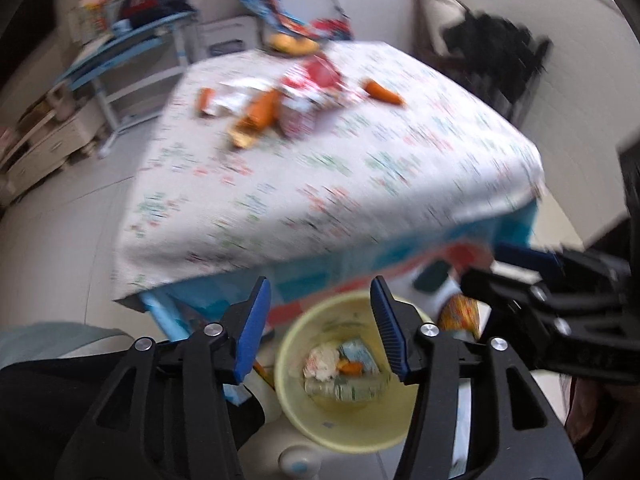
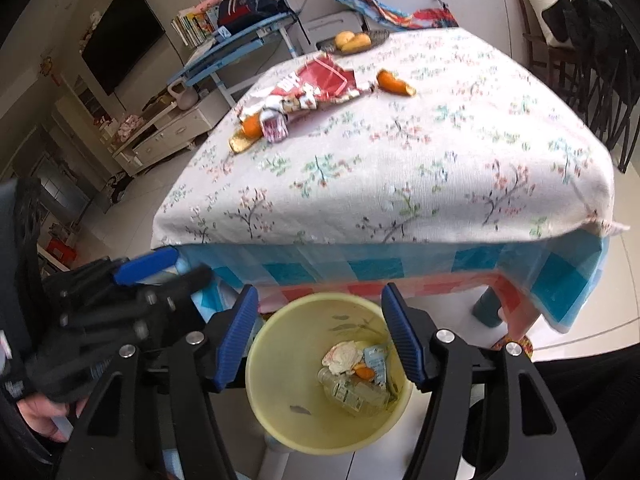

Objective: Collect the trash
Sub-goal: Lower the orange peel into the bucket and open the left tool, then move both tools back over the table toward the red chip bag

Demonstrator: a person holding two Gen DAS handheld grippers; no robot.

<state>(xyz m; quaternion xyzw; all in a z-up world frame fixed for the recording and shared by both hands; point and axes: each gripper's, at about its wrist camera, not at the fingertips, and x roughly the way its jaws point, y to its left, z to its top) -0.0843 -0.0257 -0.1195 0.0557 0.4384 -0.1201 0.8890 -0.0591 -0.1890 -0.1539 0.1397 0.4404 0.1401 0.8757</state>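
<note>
Both grippers' fingers [image 2: 320, 336] [image 1: 320, 330] gape empty over the bin [image 2: 280, 420]; far wrappers [image 2: 316, 84] risk spilling if grabbed loosely.

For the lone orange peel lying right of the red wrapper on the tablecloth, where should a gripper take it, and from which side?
Probably from above, fingers straddling the orange peel across its narrow width near the thicker rounded end. It lies flat and elongated on the tablecloth, clear of the red wrapper, so a top-down pinch should meet nothing else.
</note>
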